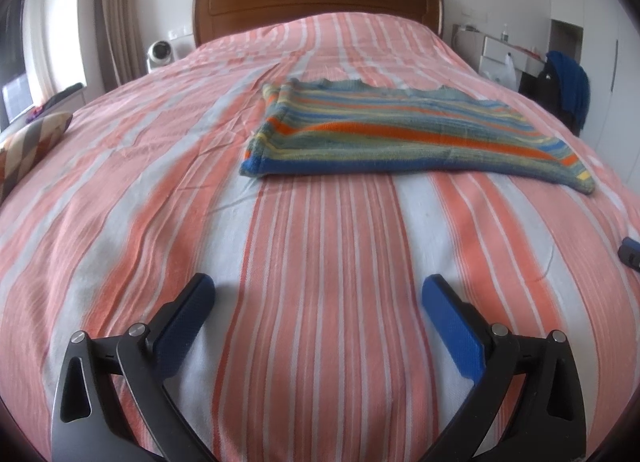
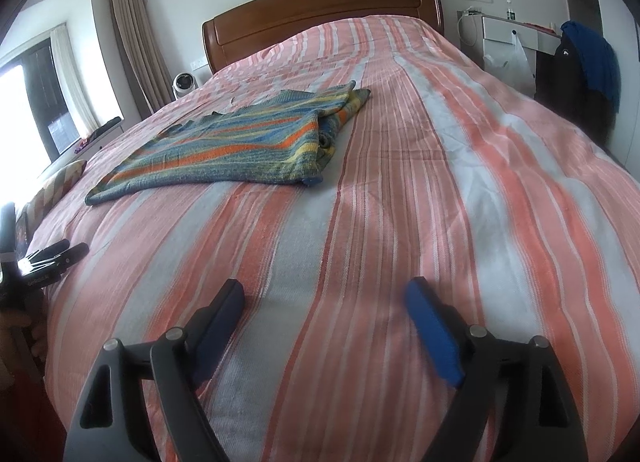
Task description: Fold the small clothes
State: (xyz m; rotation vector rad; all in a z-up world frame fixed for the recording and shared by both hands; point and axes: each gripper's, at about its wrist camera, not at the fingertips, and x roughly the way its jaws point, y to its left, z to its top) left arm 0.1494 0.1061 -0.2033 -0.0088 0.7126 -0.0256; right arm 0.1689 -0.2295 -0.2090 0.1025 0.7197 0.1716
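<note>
A striped knit garment [image 1: 396, 134] in blue, green, yellow and orange lies folded flat on the bed, ahead of my left gripper and a little to the right. In the right wrist view the garment [image 2: 240, 146] lies ahead to the left, with a doubled edge on its right side. My left gripper [image 1: 318, 294] is open and empty, low over the bedspread, well short of the garment. My right gripper [image 2: 326, 298] is open and empty, also low over the bedspread near the foot of the bed. The left gripper's fingers [image 2: 60, 254] show at the left edge of the right wrist view.
The bed carries a pink, white and grey striped bedspread [image 1: 320, 246] with a wooden headboard [image 1: 316, 2] at the far end. A patterned cushion [image 1: 32, 142] lies at the left edge. A white fan [image 1: 160, 54] stands left of the headboard, a desk with dark clothes [image 1: 560, 82] right.
</note>
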